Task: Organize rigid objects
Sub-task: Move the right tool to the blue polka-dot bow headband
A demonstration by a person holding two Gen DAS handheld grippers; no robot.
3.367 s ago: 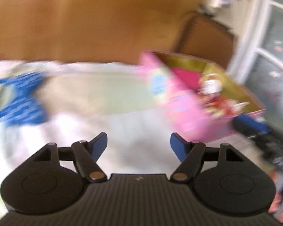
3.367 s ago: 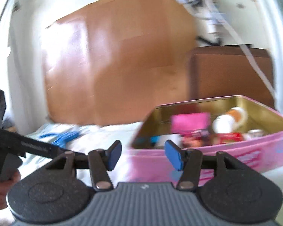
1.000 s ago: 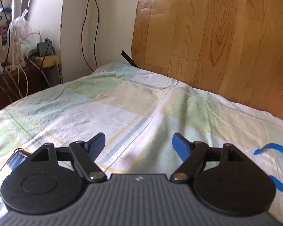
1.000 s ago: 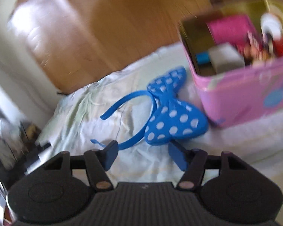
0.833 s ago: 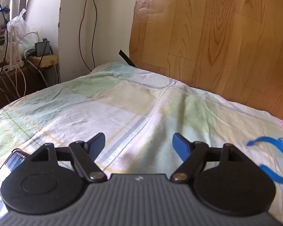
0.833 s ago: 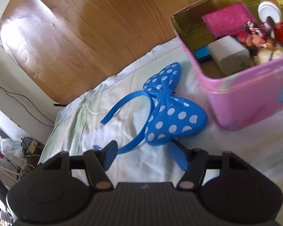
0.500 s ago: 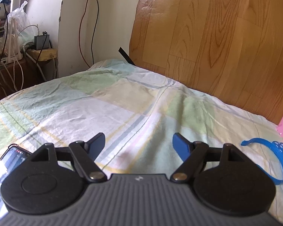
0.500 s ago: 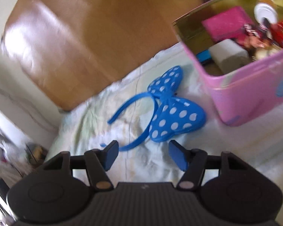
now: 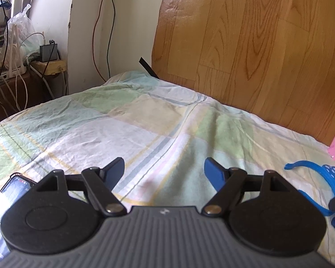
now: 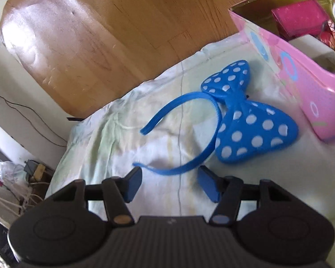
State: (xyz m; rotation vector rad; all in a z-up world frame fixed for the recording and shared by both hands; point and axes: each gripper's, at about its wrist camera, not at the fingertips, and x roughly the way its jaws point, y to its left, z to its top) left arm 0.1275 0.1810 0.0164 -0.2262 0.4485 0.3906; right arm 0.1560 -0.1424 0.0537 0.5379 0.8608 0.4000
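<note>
**Two open grippers, one headband waiting**

Both sets of jaws are spread and empty. The right gripper (image 10: pixel 168 179) hovers just short of the blue headband (image 10: pixel 212 131), lying on the bedsheet (image 10: pixel 122 138) beside the pink tin (image 10: pixel 301 84), probably its destination. Only the left gripper (image 9: pixel 164 170) view shows a phone (image 9: pixel 11 187).

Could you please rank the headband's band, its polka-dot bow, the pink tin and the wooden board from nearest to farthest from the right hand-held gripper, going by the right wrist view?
From the right hand-held gripper:
1. Band: just beyond the fingertips, on the sheet.
2. Bow: ahead and right, joined to the band.
3. Pink tin: far right, past the bow.
4. Wooden board: upright behind the bed, farthest.
</note>
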